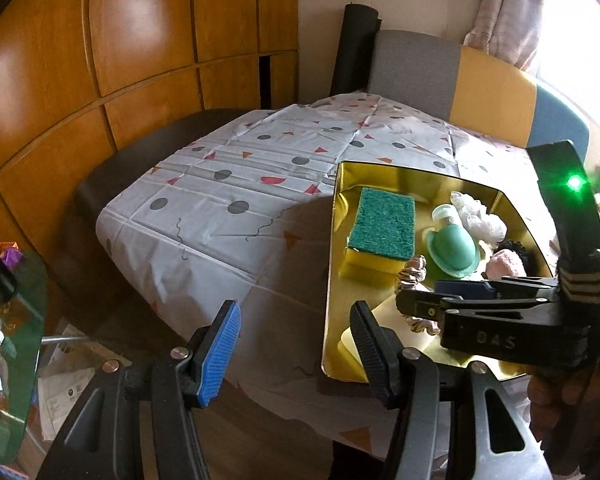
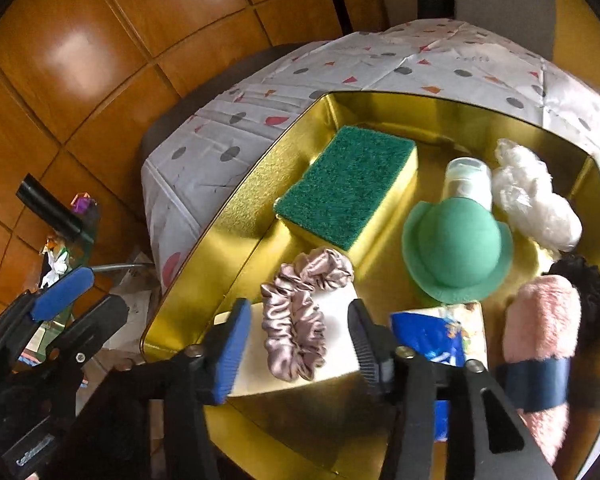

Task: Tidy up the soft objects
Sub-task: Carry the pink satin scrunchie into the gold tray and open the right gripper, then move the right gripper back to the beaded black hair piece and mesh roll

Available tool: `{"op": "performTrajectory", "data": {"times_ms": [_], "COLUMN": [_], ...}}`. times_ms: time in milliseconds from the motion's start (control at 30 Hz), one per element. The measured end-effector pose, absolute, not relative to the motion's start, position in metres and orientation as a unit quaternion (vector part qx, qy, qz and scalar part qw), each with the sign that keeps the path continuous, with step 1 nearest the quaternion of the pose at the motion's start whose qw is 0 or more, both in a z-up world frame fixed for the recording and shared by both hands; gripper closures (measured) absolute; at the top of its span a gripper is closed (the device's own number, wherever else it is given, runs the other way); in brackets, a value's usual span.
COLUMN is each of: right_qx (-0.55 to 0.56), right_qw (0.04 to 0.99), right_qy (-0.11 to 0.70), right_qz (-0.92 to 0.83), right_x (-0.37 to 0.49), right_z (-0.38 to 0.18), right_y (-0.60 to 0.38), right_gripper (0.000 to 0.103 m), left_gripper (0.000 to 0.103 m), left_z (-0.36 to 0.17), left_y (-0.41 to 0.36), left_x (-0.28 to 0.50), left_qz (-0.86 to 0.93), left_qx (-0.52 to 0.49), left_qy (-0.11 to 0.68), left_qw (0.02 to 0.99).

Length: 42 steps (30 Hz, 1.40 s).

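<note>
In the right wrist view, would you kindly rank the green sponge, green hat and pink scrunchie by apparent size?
1. green sponge
2. green hat, close to the sponge
3. pink scrunchie, though nearer the camera, so unsure

A patterned tablecloth (image 1: pixel 236 184) with grey dots and red triangles is covering the counter. Wooden wall panels (image 1: pixel 100 60) are standing at the far left. A grey, yellow and blue chair back (image 1: pixel 480 88) is rising beyond the counter's far edge, a black roll (image 1: pixel 354 48) is leaning beside it, and a pale curtain (image 1: pixel 508 12) is hanging at the far right.
</note>
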State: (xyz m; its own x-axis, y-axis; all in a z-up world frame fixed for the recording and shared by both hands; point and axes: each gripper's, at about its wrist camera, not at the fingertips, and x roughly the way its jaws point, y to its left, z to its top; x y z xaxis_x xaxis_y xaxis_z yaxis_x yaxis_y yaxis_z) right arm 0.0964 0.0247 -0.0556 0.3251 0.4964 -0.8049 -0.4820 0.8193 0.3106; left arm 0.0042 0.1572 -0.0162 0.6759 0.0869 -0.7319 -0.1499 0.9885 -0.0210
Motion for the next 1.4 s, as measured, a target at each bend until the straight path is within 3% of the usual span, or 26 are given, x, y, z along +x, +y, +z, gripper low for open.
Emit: {"op": "performTrajectory", "data": {"times_ms": [133, 333, 767, 1067, 1400], "right_qx": [0.014, 0.018, 0.033, 0.08, 0.172], "right_qw": [0.819, 0.836, 0.871, 0.887, 0.872], "right_qy": [0.494, 0.475, 0.434, 0.431, 0.449], "right_qz": [0.293, 0.276, 0.23, 0.144, -0.095], "right_x": [0.092, 0.082, 0.068, 0.069, 0.077], "right_z": [-0.051, -0.038, -0.016, -0.014, -0.046], "right_y": [0.015, -0.006, -0.067, -0.177, -0.374], "right_gripper": [0.042, 0.039, 0.038, 0.038, 0.039], "left_gripper": [0.045, 0.045, 0.045, 0.045, 0.045], "left_z": [-0.014, -0.012, -0.006, -0.005, -0.009], "left_y": [0.153, 0.147, 0.129, 0.116, 0.098], "left_x": [0.003, 0.003, 0.001, 0.005, 0.014], "left_qz": [0.058, 0.053, 0.04, 0.034, 0.023], "left_qx": [-0.036, -0.03, -0.009, 0.004, 0.02], "left_qy": [0.396, 0.395, 0.395, 0.399, 0.409], "left_qw": [0.916, 0.917, 0.918, 0.916, 0.912]}}
